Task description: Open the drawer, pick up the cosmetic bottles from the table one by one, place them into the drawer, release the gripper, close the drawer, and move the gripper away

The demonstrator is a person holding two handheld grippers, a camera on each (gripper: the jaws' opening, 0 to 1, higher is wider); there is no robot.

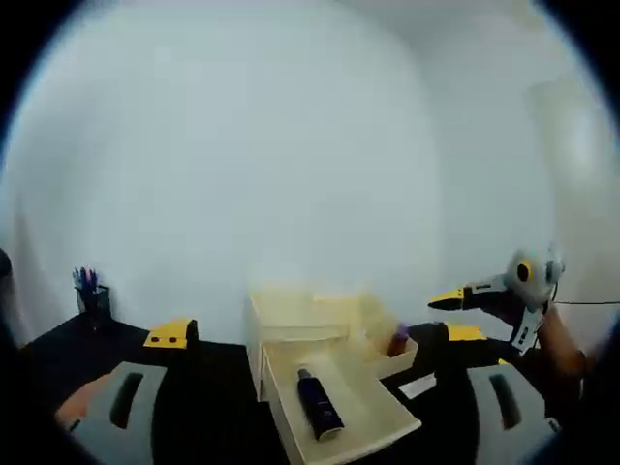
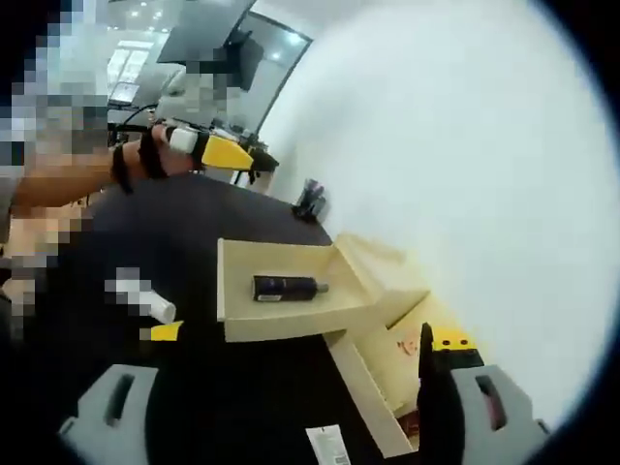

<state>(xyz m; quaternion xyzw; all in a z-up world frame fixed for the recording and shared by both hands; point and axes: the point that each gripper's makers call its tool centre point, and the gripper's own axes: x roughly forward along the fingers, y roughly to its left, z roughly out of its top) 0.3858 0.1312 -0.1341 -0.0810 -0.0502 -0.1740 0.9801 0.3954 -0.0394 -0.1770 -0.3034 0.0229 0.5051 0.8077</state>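
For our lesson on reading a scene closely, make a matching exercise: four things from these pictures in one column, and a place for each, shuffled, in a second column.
Things:
1. dark bottle
2. white tube
3. pen holder
4. drawer

Places:
A. lying on the black tabletop, outside the drawer
B. pulled out of the cream organiser
C. lying inside the open drawer
D. standing at the far edge of the table, near the wall

Pairs: 1-C, 2-A, 3-D, 4-B

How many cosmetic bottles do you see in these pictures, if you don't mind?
2: a dark bottle lying in the open drawer, and a white bottle on the black table. Others may be hidden.
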